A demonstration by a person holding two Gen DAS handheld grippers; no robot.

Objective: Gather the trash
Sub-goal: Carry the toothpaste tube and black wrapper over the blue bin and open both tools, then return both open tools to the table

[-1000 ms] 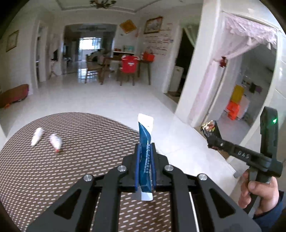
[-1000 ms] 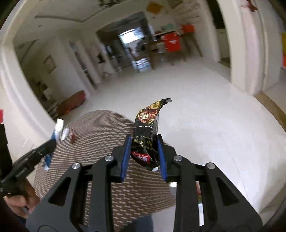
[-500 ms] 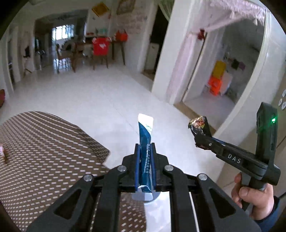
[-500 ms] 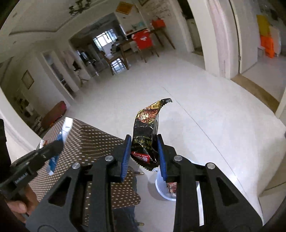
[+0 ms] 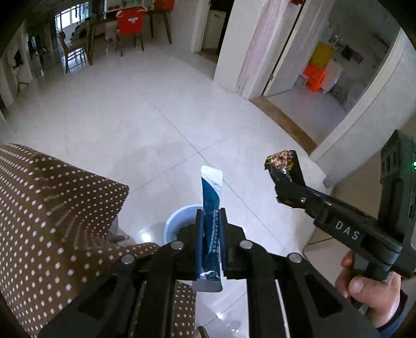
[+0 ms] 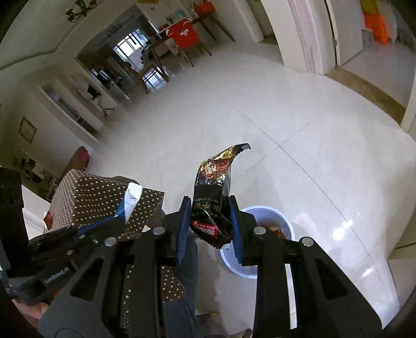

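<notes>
My left gripper (image 5: 211, 218) is shut on a blue and white sachet wrapper (image 5: 212, 197) that stands upright between its fingers. My right gripper (image 6: 210, 210) is shut on a black and gold snack wrapper (image 6: 212, 189). Both are held out past the table edge, above a pale blue bin (image 6: 275, 218) on the white floor; some red trash lies inside it. The bin's rim (image 5: 179, 210) shows just behind the left fingers. The right gripper (image 5: 286, 182) with its wrapper also shows at right in the left wrist view; the left gripper (image 6: 127, 208) shows at left in the right wrist view.
A table with a brown white-dotted cloth (image 5: 52, 221) lies to the left and below. White tiled floor (image 5: 156, 117) spreads ahead. A doorway (image 5: 312, 78) opens at right. A dining table and chairs with a red cover (image 5: 130, 20) stand far back.
Both grippers have swung right and tilted down, off the table toward the floor. The blue bin has come into view beneath them. The wrappers stay gripped.
</notes>
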